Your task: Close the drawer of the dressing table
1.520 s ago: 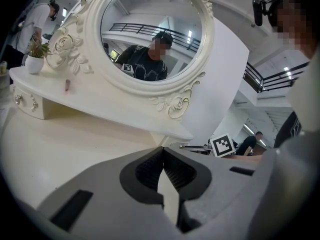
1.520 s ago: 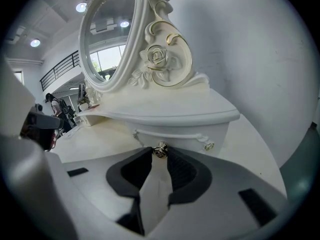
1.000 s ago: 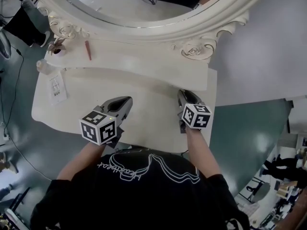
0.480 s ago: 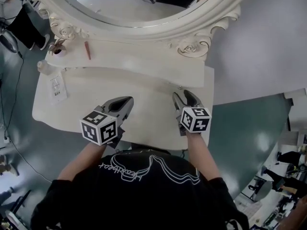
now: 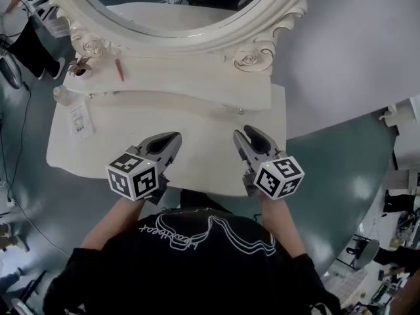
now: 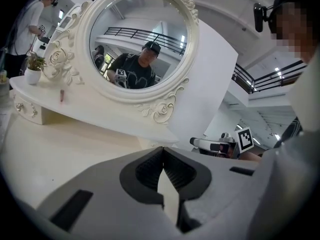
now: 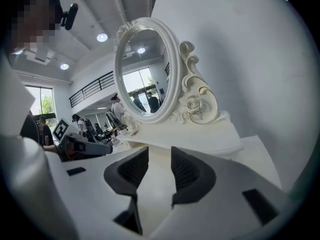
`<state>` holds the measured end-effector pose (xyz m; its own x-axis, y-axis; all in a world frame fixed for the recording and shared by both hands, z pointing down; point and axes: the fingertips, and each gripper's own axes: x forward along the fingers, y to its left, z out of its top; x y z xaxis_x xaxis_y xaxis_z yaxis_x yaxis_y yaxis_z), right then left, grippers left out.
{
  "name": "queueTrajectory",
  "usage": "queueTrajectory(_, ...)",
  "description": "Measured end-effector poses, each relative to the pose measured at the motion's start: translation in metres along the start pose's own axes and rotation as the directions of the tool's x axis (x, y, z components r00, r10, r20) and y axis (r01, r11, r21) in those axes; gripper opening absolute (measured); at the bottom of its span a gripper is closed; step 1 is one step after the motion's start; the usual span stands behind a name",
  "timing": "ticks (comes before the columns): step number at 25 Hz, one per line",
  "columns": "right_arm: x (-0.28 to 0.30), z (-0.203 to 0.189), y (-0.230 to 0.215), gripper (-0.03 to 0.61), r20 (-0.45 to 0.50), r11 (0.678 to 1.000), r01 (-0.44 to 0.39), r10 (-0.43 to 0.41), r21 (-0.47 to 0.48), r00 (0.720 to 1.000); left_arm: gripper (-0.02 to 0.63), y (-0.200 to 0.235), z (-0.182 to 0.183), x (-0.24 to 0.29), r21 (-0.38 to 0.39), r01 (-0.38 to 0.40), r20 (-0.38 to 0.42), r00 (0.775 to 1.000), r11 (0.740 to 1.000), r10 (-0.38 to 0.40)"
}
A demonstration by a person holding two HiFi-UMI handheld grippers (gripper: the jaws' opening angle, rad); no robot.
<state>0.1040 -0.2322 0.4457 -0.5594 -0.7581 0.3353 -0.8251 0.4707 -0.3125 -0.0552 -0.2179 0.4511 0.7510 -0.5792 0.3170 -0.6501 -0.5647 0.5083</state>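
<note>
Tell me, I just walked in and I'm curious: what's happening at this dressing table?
A person holds a gripper in each hand above the cream dressing table, touching nothing. The left gripper has its fingers together and empty. The right gripper has its fingers apart and closing, with nothing between them. The small drawer under the shelf looks shut.

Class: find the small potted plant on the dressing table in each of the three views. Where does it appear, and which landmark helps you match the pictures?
Head view: the potted plant is at upper left, on the left end of the raised shelf.
Left gripper view: the plant is at the far left edge, on that shelf's end.
Right gripper view: it cannot be made out.
Shared landmark: the oval mirror frame, seen in all three views.
</note>
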Motion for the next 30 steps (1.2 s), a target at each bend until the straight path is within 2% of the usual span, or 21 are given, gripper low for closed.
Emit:
queueTrajectory(4, -0.023, 0.008, 0.024, 0.088, 0.048, 0.999, -0.028, 0.029, -0.024, 0.998, 0.003, -0.020, 0.006, -0.010, 0.023, 0.042, 0.018, 0.999, 0.999, -0.042)
queueTrajectory(8, -0.042, 0.007, 0.036, 0.004, 0.085, 0.999, -0.042, 0.042, 0.002, 0.996, 0.003, -0.040, 0.006, -0.017, 0.046, 0.077, 0.024, 0.997, 0.996, -0.078)
queueTrajectory(11, -0.055, 0.005, 0.050, 0.003, 0.105, 0.997, -0.078, 0.077, 0.002, 0.992, 0.003, -0.055, 0.006, -0.024, 0.064, 0.097, 0.026, 0.995, 0.993, -0.099)
queueTrajectory(16, -0.069, 0.009, 0.080, 0.003, 0.145, 0.990, -0.125, 0.132, -0.058, 0.981, 0.003, -0.072, 0.008, -0.037, 0.102, 0.124, 0.034, 0.991, 0.987, -0.128)
queueTrajectory(20, -0.077, 0.006, 0.089, 0.003, 0.174, 0.988, -0.151, 0.151, -0.015, 0.973, 0.003, -0.079, 0.004, -0.044, 0.110, 0.134, 0.030, 0.990, 0.985, -0.138)
queueTrajectory(30, -0.084, -0.003, 0.097, 0.003, 0.164, 0.989, -0.145, 0.147, -0.021, 0.975, 0.003, -0.089, 0.002, -0.048, 0.127, 0.162, 0.023, 0.986, 0.979, -0.166)
